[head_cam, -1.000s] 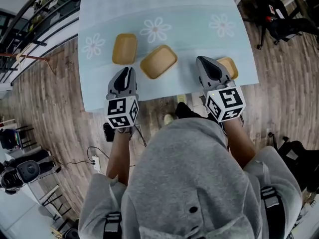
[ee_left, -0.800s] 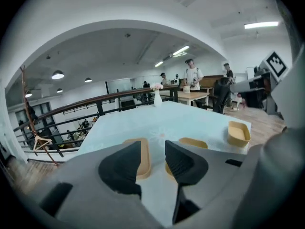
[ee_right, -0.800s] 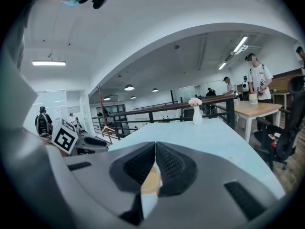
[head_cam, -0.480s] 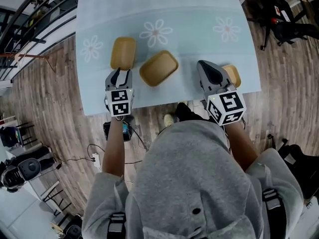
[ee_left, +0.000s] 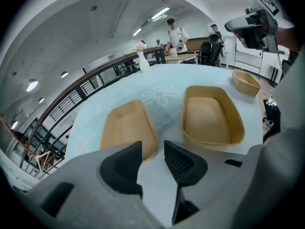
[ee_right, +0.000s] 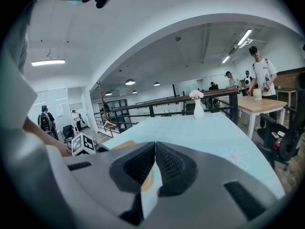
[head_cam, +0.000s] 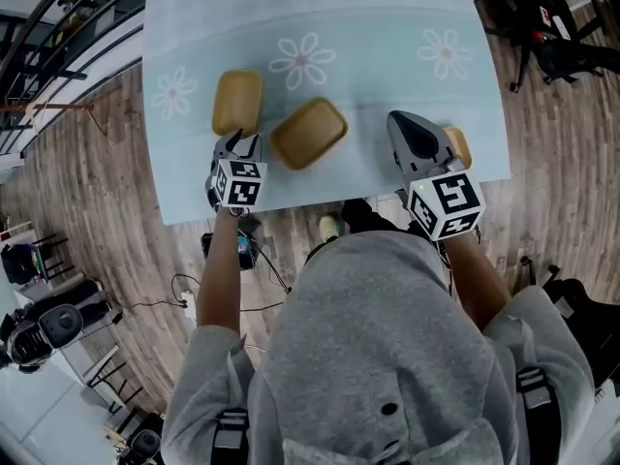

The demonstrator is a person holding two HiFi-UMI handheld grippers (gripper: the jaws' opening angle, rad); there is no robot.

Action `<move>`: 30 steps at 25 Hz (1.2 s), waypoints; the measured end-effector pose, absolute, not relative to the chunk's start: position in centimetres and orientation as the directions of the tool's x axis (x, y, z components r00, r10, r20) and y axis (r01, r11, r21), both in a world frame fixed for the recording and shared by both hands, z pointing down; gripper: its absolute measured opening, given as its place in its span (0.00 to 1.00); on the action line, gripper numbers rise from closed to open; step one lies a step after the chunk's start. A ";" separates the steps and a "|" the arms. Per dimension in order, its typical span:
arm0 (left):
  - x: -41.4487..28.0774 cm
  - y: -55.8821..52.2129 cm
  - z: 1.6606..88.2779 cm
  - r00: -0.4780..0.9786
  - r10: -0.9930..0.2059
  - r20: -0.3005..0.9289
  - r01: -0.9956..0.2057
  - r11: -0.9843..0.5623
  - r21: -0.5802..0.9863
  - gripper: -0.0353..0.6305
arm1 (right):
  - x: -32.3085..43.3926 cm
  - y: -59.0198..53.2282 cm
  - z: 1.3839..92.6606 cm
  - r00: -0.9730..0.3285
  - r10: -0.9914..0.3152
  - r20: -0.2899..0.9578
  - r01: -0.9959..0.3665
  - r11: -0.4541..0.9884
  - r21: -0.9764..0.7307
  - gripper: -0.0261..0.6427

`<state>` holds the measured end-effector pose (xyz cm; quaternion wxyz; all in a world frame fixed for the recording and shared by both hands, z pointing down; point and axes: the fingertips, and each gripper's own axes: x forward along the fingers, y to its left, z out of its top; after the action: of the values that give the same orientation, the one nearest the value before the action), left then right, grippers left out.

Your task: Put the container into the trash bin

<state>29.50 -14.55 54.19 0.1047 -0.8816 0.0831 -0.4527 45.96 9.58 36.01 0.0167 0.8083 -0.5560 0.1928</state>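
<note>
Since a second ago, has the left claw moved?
Yes. In the head view the left claw has come forward over the near edge of the table, closer to the leftmost tan container, and its jaws now stand apart.

- No words, numbers or brand names are legible in any view.
- Left marker cube point(head_cam: 238, 183), on the left gripper point(head_cam: 235, 145): black-and-white square code patterns on its faces. No letters or digits.
- Right marker cube point(head_cam: 446, 204), on the right gripper point(head_cam: 399, 119): the same kind of square code patterns, no characters.
- Right gripper view: one face of the left marker cube shows at lower left, pattern only.
- Left gripper view: a person in the background wears a white shirt point(ee_left: 177, 34) with a dark chest print, too small to read.
- Tablecloth point(head_cam: 387, 27): flower motifs only, no lettering.
</note>
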 end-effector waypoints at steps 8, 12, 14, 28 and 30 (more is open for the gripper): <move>30.7 -14.8 55.2 0.553 -0.228 0.802 -0.021 -0.965 -0.260 0.17 | 45.9 9.7 36.4 0.293 -0.894 0.338 -0.906 -0.373 -0.201 0.08; 30.7 -15.1 55.1 0.538 -0.237 0.809 -0.007 -0.961 -0.277 0.12 | 45.6 9.6 36.1 0.297 -0.894 0.336 -0.908 -0.373 -0.192 0.08; 30.5 -14.9 54.7 0.547 -0.244 0.801 -0.024 -0.961 -0.277 0.11 | 45.4 10.0 35.9 0.302 -0.893 0.333 -0.906 -0.377 -0.189 0.08; 24.8 -15.2 50.7 0.601 -0.335 0.726 -0.165 -0.941 -0.297 0.11 | 41.2 9.2 34.2 0.255 -0.916 0.309 -0.933 -0.317 -0.170 0.08; 23.3 -15.5 50.3 0.596 -0.355 0.720 -0.202 -0.934 -0.293 0.11 | 40.3 8.5 34.1 0.229 -0.924 0.307 -0.943 -0.289 -0.166 0.08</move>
<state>23.30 -15.49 50.33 0.0906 -0.8888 0.1568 -0.4210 40.30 8.50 34.10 0.0273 0.7835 -0.5955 0.1754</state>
